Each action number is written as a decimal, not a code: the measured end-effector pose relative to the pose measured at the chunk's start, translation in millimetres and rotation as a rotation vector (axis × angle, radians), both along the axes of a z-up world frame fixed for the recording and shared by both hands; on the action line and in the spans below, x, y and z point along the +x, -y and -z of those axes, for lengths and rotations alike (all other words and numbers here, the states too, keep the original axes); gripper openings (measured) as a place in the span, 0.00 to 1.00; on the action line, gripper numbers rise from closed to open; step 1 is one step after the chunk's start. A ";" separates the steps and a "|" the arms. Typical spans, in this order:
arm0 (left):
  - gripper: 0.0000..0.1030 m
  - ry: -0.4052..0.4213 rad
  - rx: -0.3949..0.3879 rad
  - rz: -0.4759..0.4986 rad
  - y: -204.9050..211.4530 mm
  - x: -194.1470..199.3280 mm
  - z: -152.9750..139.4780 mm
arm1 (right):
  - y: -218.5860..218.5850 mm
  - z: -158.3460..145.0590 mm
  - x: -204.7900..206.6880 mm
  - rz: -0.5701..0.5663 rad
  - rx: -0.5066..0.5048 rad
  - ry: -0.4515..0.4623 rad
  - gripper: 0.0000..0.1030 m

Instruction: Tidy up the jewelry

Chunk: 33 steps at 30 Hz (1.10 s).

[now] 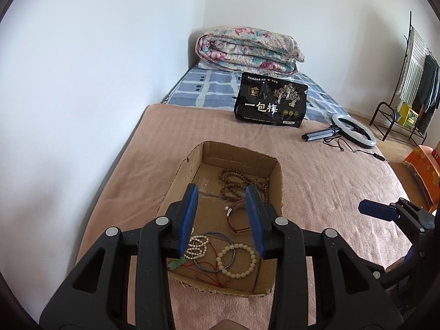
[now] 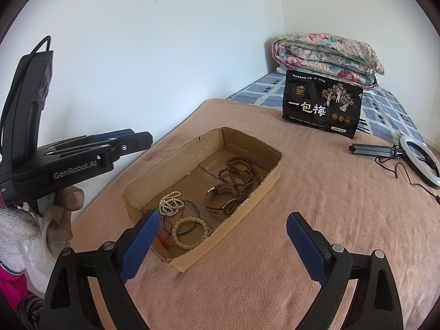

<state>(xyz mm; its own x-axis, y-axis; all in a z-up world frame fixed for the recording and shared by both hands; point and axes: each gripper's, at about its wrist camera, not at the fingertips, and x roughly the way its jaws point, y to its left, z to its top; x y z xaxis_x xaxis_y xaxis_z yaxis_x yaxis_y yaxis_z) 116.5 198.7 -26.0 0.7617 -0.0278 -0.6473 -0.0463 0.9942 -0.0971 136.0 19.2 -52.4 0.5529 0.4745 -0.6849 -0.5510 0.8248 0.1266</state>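
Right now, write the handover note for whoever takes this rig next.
Left gripper: jaws part open, nothing between them, above the shallow brown cardboard box.
Right gripper: jaws wide open, empty, at the box's near side.
In the box: long brown wooden bead strand, brown strap bracelet, white pearl bracelet, thin blue bangle, pale green bead bracelet.
Done: all visible jewelry is boxed.
Left: none seen on the pink blanket.
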 end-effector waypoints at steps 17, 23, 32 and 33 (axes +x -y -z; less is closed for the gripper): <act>0.62 0.101 0.043 -0.033 32.3 -77.9 -51.4 | 39.0 -27.1 -33.1 0.033 -0.021 0.066 0.97; 0.73 0.128 0.045 -0.031 48.2 -104.4 -59.6 | 52.9 -33.8 -43.5 0.056 -0.030 0.094 1.00; 0.82 0.153 0.076 -0.034 68.4 -130.6 -61.8 | 65.8 -38.3 -51.3 0.082 -0.047 0.112 1.00; 0.84 0.156 0.084 -0.037 70.2 -132.6 -61.9 | 67.0 -38.1 -51.8 0.086 -0.051 0.113 1.00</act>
